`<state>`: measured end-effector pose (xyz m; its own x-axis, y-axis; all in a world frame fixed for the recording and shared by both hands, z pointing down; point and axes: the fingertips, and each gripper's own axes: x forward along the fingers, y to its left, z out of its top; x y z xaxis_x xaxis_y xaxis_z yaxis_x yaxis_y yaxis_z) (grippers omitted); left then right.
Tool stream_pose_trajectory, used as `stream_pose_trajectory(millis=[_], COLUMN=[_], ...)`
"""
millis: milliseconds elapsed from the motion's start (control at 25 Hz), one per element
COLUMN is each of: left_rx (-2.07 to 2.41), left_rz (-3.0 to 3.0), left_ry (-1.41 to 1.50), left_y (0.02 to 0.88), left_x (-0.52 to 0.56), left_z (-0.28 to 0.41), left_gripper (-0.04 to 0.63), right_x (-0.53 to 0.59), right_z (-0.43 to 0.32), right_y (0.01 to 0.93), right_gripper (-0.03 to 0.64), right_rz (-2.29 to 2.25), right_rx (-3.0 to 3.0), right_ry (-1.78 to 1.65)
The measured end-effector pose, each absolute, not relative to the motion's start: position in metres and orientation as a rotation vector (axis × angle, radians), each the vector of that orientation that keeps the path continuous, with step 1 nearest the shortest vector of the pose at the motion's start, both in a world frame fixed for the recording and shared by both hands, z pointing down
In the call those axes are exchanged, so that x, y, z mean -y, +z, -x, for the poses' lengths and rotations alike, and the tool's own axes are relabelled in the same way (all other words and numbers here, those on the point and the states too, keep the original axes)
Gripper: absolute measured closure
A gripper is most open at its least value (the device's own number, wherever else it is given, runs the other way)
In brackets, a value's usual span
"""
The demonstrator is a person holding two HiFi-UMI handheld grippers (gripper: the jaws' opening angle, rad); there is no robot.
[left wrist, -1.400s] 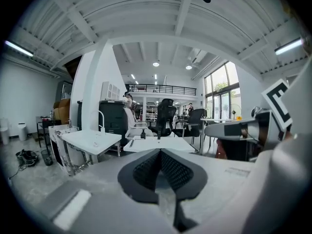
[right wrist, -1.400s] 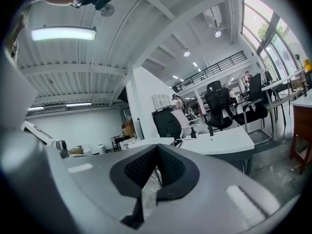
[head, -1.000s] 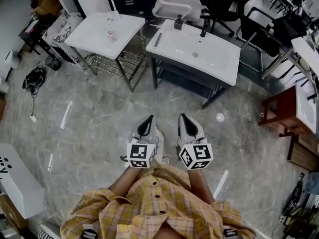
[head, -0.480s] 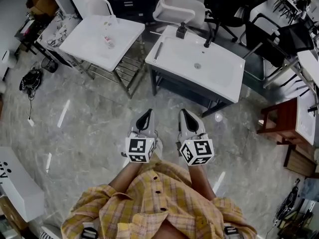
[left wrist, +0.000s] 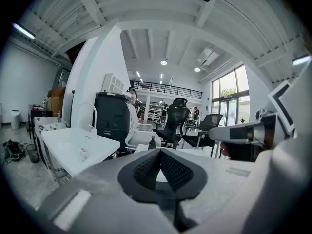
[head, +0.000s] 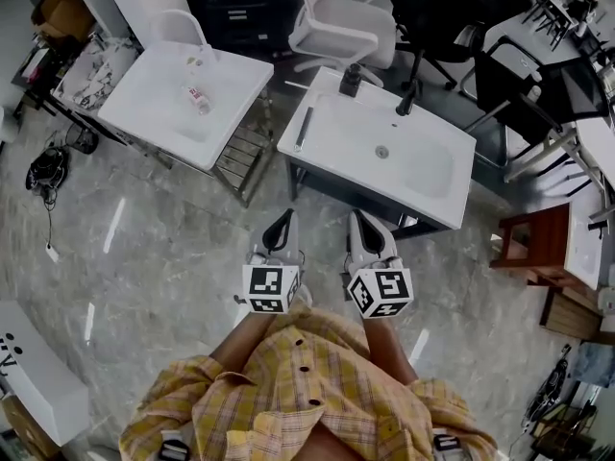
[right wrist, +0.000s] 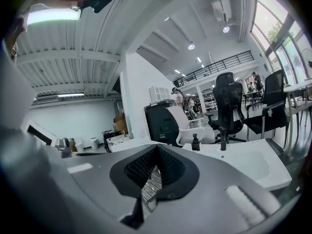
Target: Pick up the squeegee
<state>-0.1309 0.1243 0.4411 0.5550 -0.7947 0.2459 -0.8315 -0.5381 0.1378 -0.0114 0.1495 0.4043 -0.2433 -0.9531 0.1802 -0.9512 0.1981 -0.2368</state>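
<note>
1. Head view showed my 2 grippers side by side above the grey marble floor, both pointing at a white sink on a dark frame: the left gripper and the right gripper.
2. Left gripper view showed my left fingers clenched tip to tip, with nothing between them.
3. Right gripper view showed my right fingers also meeting at their tips and empty. A narrow slit lower down let the slats of a metal rack show through.
4. The squeegee lay flat along the sink's left rim, well apart from both grippers and untouched.
5. A dark soap bottle and a black tap stood upright at the sink's far edge, the bottle nearer the squeegee's side.
6. A 2nd white basin stood to the left of the sink, with a small bottle lying on it.
7. A white chair stood beyond the 2 basins.
8. My yellow checked shirt filled the bottom of the head view, just behind the 2 marker cubes.
</note>
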Motion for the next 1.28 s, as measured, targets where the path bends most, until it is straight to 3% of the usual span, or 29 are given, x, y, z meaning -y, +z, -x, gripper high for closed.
stream_pose_trajectory(millis=[1280], left_rx=[1.271], left_rz=[-2.556], left_ry=[0.312], left_y=[0.473], left_x=[0.045], left_z=[0.094], left_gripper=[0.595], right_x=[0.019], right_z=[-0.018], right_y=[0.430], right_gripper=[0.617], right_rz=[2.003], right_rx=[-2.417], right_ry=[-0.509])
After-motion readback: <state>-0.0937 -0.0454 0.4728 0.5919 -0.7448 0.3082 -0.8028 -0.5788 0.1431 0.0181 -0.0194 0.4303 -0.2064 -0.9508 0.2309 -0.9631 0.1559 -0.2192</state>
